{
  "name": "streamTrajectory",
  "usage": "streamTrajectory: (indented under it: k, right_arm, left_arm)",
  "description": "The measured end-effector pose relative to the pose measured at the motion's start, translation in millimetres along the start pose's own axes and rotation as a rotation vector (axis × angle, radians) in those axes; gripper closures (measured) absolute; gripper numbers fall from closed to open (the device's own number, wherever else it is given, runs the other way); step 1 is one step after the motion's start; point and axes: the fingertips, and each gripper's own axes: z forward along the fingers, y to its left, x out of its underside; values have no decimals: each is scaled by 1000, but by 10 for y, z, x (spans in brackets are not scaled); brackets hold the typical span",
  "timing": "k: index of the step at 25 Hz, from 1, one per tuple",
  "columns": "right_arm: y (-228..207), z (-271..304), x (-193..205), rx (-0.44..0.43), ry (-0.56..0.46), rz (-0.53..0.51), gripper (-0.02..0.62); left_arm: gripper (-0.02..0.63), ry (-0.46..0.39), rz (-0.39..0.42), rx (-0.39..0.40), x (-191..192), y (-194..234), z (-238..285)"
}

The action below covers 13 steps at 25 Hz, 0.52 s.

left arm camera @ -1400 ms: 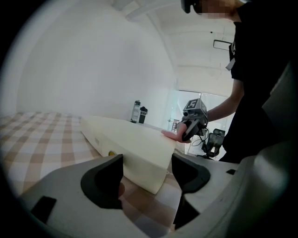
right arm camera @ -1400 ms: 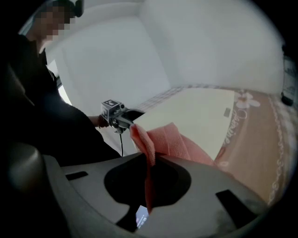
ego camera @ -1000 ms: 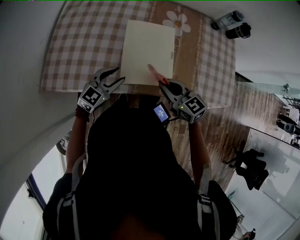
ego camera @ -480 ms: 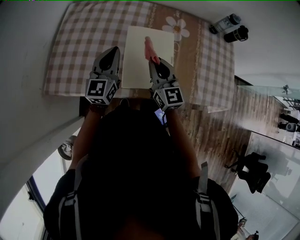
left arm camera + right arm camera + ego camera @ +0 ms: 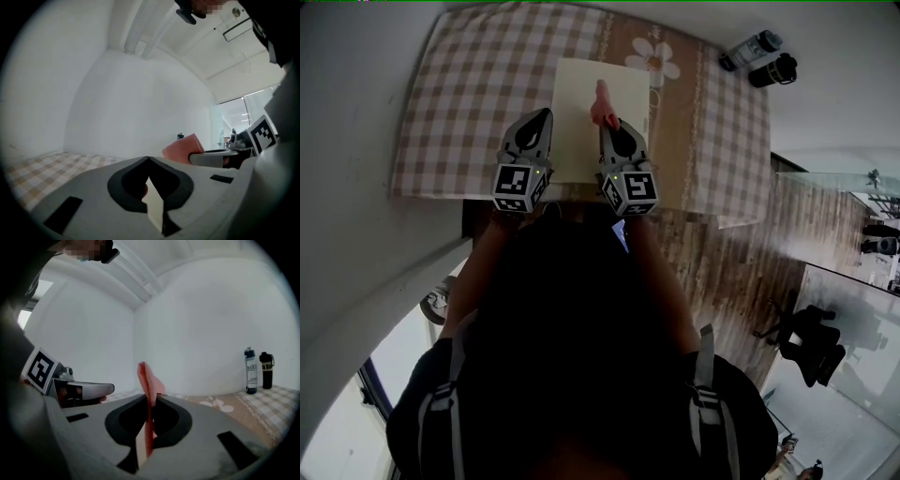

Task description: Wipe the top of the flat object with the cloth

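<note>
A cream flat board [image 5: 579, 94] lies on the checked tablecloth [image 5: 469, 94]. My right gripper [image 5: 610, 127] is shut on a pink cloth [image 5: 601, 98], which sticks out past its tips over the middle of the board. In the right gripper view the cloth [image 5: 147, 378] stands upright, pinched between the jaws of the right gripper [image 5: 150, 398]. My left gripper [image 5: 545, 116] hovers at the board's left edge with its jaws shut and nothing in them. In the left gripper view the left gripper [image 5: 149, 160] points past the cloth [image 5: 183, 147].
A clear bottle [image 5: 755, 42] and a black bottle [image 5: 776, 66] stand on the table's far right corner, also visible as the clear bottle [image 5: 251, 370] and the black one [image 5: 266, 364]. A white flower print [image 5: 653, 54] lies beyond the board. A wall borders the table's left side.
Both grippers moved forward from the table's near edge. The left jaws went from open to shut. The right gripper carried the cloth out over the board.
</note>
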Motion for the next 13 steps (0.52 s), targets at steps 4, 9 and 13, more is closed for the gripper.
streamTrajectory:
  k: [4, 9, 13]
  right_arm:
    - [-53, 20, -2, 12, -3, -6, 580]
    - [-134, 29, 35, 30, 1, 0, 580]
    - [-177, 52, 60, 35, 10, -3, 580]
  left_arm:
    - [606, 7, 12, 29, 35, -75, 104]
    - [606, 4, 36, 57, 39, -177, 217]
    - [606, 3, 55, 67, 42, -224, 313]
